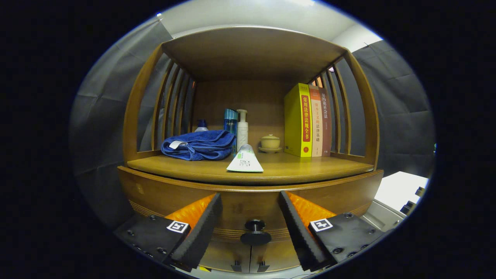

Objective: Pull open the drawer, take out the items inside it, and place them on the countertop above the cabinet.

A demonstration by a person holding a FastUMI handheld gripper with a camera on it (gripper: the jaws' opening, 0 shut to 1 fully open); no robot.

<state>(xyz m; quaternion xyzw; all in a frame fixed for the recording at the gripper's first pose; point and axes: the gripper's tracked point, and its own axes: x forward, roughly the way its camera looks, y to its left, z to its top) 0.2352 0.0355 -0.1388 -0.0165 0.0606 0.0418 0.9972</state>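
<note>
A wooden cabinet stands in front of me, its drawer front (248,205) closed below the countertop (302,168). The drawer's dark round knob (255,232) sits between my fingers, a little ahead of them and untouched. My gripper (250,201) is open, its fingers spread wide to either side of the knob with nothing held. On the countertop a white tube (245,159) lies near the front edge. A folded blue towel (199,144) rests to its left.
At the back of the countertop stand a blue bottle (230,121), a white pump bottle (242,130), a small lidded cup on a saucer (270,143) and upright books (306,120). Slatted wooden sides and a top shelf enclose the space. Two small handles (250,266) show below the drawer.
</note>
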